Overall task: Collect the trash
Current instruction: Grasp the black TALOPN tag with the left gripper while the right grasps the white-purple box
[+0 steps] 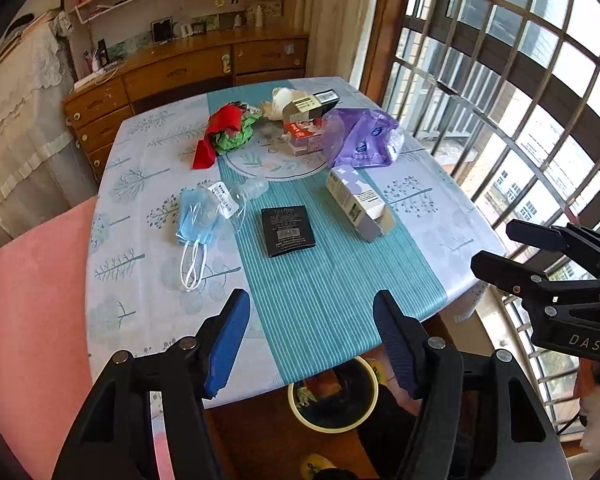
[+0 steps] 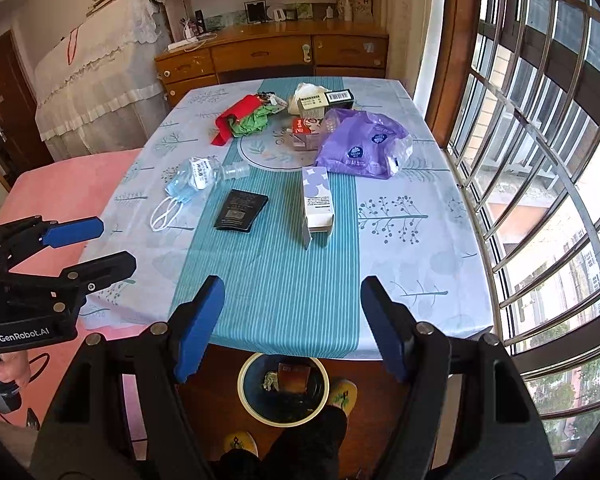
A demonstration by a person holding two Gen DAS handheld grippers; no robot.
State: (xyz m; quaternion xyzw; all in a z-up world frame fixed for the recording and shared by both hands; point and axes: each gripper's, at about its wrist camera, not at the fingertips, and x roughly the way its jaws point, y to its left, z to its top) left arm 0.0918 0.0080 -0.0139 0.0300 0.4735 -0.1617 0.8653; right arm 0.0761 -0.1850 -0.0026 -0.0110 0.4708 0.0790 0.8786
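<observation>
Left gripper (image 1: 310,344) and right gripper (image 2: 292,328): jaws apart, nothing between, above near table (image 2: 420,280) edge. Bin (image 2: 244,392) on floor at 6 o'clock. Black packet (image 2: 241,211), box (image 2: 318,204), mask (image 1: 196,216) at 12; purple bag (image 2: 360,144) beyond.

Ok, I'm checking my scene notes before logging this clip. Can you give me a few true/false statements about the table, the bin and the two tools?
1. The flat black square packet lies on the teal striped runner. True.
2. The round yellow-rimmed bin is empty. False: it already holds some scraps.
3. The crumpled purple plastic bag is on the window side of the table. True.
4. The left tool grips the blue face mask. False: nothing is between its fingers; the mask lies on the tablecloth.
5. The right tool is empty. True.
</observation>
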